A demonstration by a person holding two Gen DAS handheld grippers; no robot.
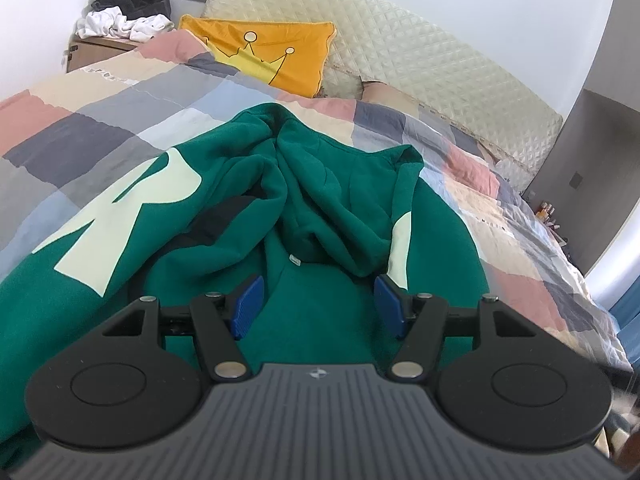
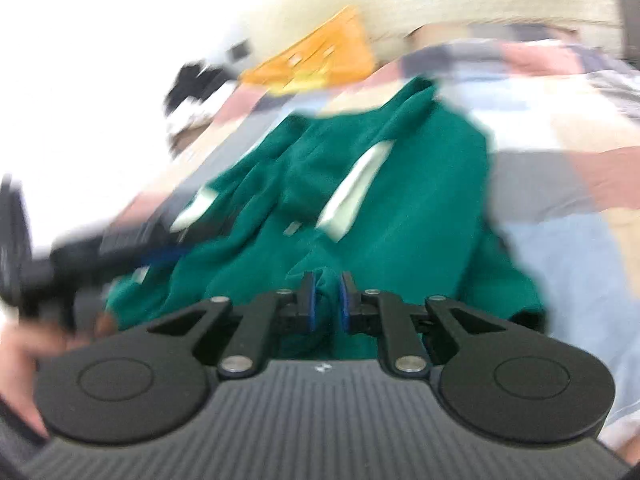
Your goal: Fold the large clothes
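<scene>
Both wrist views look low and close across the green hoodie [image 1: 332, 200] toward the headboard [image 1: 400, 40], sharing both

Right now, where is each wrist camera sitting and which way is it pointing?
Left wrist: low over the green hoodie, facing the yellow pillow and headboard; the left gripper shows, open.
Right wrist: blurred, low over the hoodie's edge, facing the same way; the right gripper is shut on green cloth, with the left gripper and a hand at frame left.
Shared: hoodie, pillow, patchwork quilt.
</scene>
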